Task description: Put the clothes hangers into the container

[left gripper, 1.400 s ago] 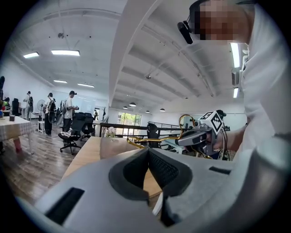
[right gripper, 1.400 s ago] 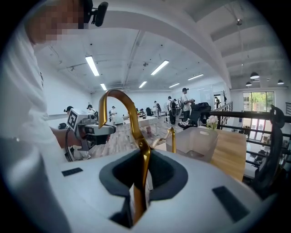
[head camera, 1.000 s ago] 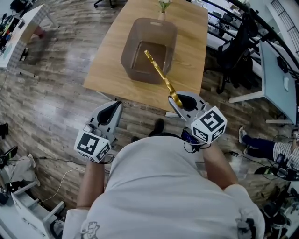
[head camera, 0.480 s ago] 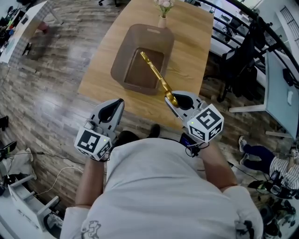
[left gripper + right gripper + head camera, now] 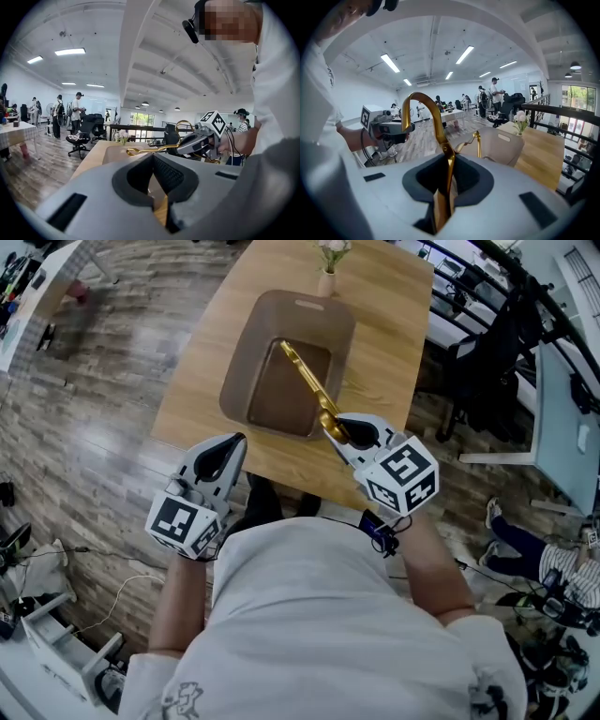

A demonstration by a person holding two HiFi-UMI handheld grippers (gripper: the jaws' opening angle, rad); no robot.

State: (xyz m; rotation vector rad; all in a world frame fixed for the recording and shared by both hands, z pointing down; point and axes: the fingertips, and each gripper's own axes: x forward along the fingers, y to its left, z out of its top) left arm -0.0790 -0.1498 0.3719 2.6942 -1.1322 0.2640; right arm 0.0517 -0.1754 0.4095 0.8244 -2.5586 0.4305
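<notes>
Head view: the right gripper [image 5: 349,431] pinches a gold metal clothes hanger [image 5: 305,373] at its near end. The hanger slants away over the open top of the brown translucent plastic container [image 5: 242,381], and its far end lies inside the rim. The container stands on the light wooden table [image 5: 192,390]. Right gripper view: the jaws are clamped on the hanger's neck, with the hook curving up in front. The left gripper [image 5: 228,448], jaws pressed together on nothing, hangs off the table's near edge.
</notes>
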